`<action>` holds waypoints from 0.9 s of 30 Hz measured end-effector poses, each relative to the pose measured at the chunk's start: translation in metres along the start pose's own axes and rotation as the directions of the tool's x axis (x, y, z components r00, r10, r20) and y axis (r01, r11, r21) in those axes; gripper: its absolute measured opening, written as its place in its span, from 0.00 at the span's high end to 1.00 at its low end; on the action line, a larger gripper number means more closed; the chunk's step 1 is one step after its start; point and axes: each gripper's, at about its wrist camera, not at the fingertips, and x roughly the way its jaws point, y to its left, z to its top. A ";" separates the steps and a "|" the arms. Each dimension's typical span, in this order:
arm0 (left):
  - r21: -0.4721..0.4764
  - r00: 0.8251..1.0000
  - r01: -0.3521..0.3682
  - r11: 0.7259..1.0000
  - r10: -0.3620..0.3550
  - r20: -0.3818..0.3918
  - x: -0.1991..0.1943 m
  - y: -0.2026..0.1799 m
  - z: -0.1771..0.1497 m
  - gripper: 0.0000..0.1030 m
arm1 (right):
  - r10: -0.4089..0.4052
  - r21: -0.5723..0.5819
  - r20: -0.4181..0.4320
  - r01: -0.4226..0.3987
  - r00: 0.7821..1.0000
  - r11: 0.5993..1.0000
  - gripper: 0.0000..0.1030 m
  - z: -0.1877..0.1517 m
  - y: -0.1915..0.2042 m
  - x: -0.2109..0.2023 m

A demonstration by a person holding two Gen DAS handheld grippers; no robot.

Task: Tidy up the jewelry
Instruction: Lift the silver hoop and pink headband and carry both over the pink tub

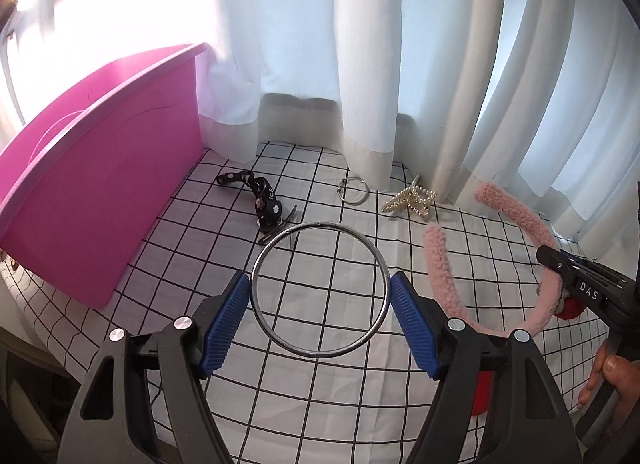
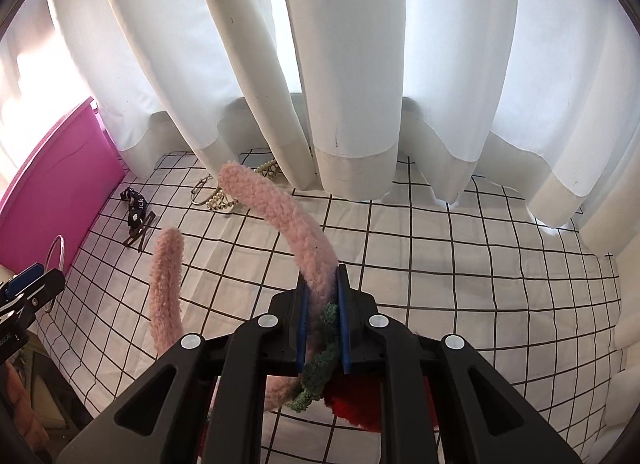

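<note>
A pink bin is seen at the left on the checked cloth. A large metal ring is clamped across its width by the left gripper. At the right, a fluffy pink headband is pinched by the right gripper.

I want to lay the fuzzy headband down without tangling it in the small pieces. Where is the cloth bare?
Widest bare patch: the grid cloth right of the pink headband, out to the curtain hems. Crowded: the far-left strip by the pink bin, holding the black strap, small ring and pearl clip. The left gripper holds the large ring there.
</note>
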 end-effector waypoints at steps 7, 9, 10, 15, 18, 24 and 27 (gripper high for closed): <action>-0.017 0.999 -0.001 1.000 0.002 0.050 -0.023 0.024 0.024 0.32 | 0.017 -0.031 0.070 -0.015 0.997 0.999 0.88 0.027 0.026 -0.021; -0.024 0.997 -0.004 1.000 0.006 0.073 -0.032 0.033 0.030 0.32 | 0.026 -0.040 0.092 -0.022 0.995 0.999 0.88 0.036 0.035 -0.027; -0.025 0.996 -0.006 1.000 0.008 0.085 -0.037 0.037 0.034 0.32 | 0.031 -0.045 0.104 -0.027 0.994 0.999 0.88 0.040 0.041 -0.030; -0.047 0.989 -0.011 0.999 0.018 0.143 -0.061 0.065 0.054 0.32 | 0.071 -0.080 0.164 -0.058 0.984 0.995 0.88 0.066 0.074 -0.047; -0.073 0.983 -0.015 0.997 0.028 0.179 -0.076 0.085 0.065 0.32 | 0.110 -0.107 0.203 -0.090 0.973 0.990 0.88 0.083 0.099 -0.056; -0.118 0.967 -0.058 0.991 0.085 0.238 -0.100 0.136 0.088 0.32 | 0.222 -0.175 0.271 -0.179 0.936 0.968 0.88 0.126 0.163 -0.070; -0.138 0.955 -0.095 0.986 0.129 0.266 -0.111 0.166 0.099 0.32 | 0.279 -0.221 0.297 -0.219 0.913 0.950 0.88 0.148 0.201 -0.074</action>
